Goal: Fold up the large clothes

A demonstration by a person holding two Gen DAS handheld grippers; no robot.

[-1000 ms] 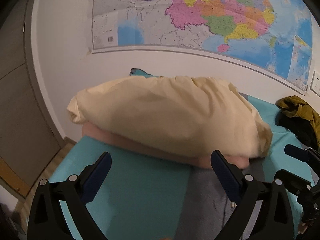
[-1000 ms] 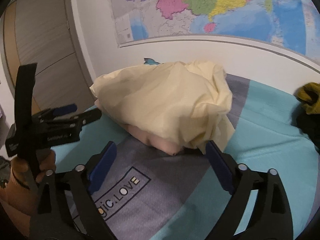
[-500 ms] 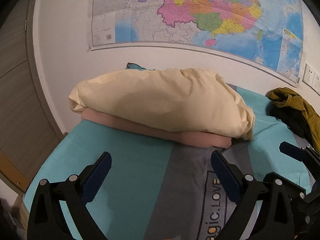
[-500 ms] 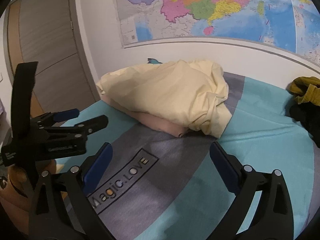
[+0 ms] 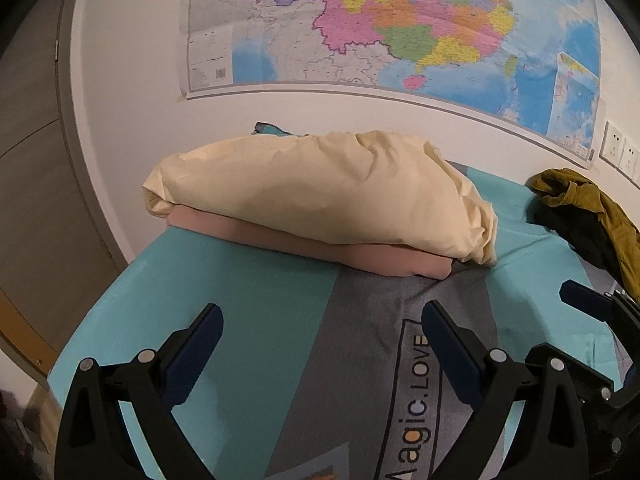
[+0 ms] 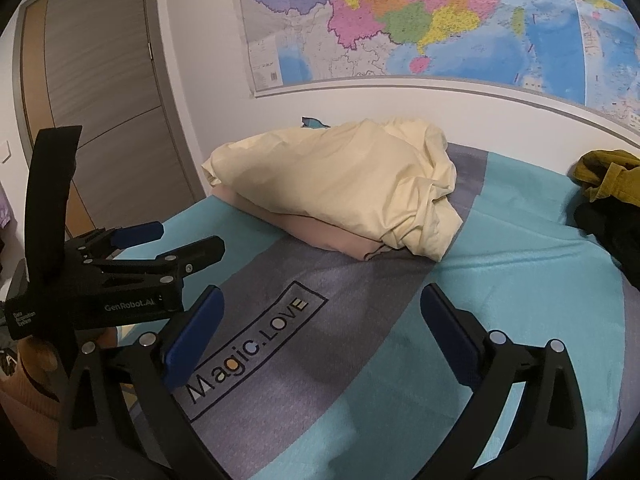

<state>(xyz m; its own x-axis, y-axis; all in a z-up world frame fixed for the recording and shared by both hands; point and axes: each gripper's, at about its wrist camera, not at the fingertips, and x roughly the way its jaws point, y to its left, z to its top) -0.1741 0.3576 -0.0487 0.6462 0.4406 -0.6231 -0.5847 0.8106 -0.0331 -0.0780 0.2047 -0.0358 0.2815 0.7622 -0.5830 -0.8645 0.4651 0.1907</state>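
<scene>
A folded pale yellow garment (image 5: 320, 192) lies on top of a folded pink garment (image 5: 360, 254) at the far side of the bed; both also show in the right wrist view, yellow (image 6: 340, 184) and pink (image 6: 320, 234). My left gripper (image 5: 320, 344) is open and empty, held over the bedcover well short of the stack. My right gripper (image 6: 320, 324) is open and empty, also back from the stack. The left gripper shows from the side in the right wrist view (image 6: 160, 240).
A teal and grey bedcover (image 6: 500, 260) with "Magic.LOVE" lettering (image 6: 248, 352) covers the bed. A heap of olive and black clothes (image 5: 588, 216) lies at the far right (image 6: 608, 200). A map hangs on the wall (image 5: 400, 28). A door (image 6: 100, 100) stands at the left.
Both grippers have drawn back from the yellow-and-pink stack, which now looks smaller and farther away. More bedcover and its lettering have come into view. Both stay open.
</scene>
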